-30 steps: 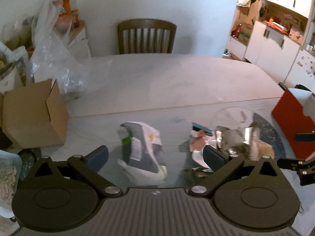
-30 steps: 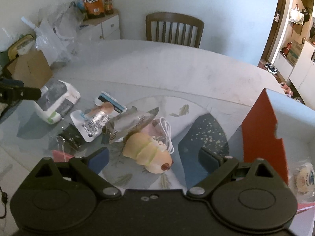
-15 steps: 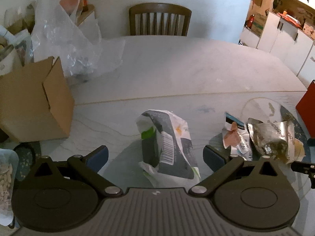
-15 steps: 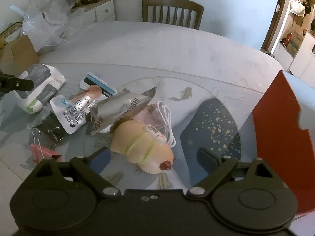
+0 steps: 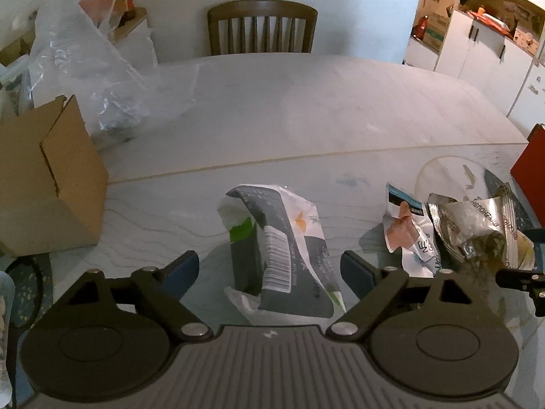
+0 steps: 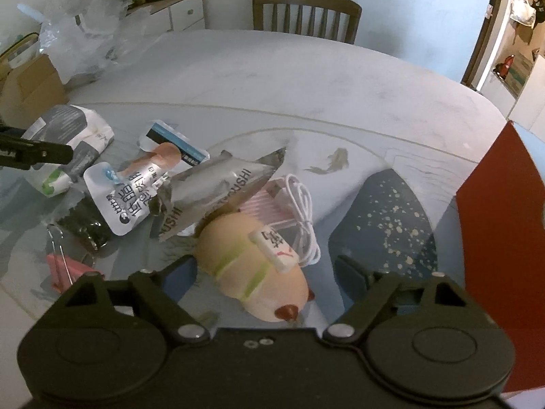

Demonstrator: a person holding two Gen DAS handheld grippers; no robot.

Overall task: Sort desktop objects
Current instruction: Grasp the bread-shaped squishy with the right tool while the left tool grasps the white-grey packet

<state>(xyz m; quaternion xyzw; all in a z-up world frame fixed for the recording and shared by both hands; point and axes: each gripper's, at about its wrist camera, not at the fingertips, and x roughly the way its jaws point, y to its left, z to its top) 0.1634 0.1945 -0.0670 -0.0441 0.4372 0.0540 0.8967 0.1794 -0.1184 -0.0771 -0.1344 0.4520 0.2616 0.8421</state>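
We see the left tool [image 5: 269,269] spread wide, straddling the grey-and-white pouch [image 5: 282,248] lying on the glass surface [image 5: 153,225]. Right tool [image 6: 265,272] also wide, its fingers either side of the peach plush toy [image 6: 252,269]. Silver sushi packet [image 6: 218,187] lies just beyond the toy.

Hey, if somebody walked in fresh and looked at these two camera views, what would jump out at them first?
Probably the peach-coloured plush toy with green stripes, lying between the open jaws of the right gripper, beside a silver foil packet and a coiled white cable. Next, the grey-and-white snack bag framed by the open left gripper. A cardboard box stands at the table's left, a red box at its right.
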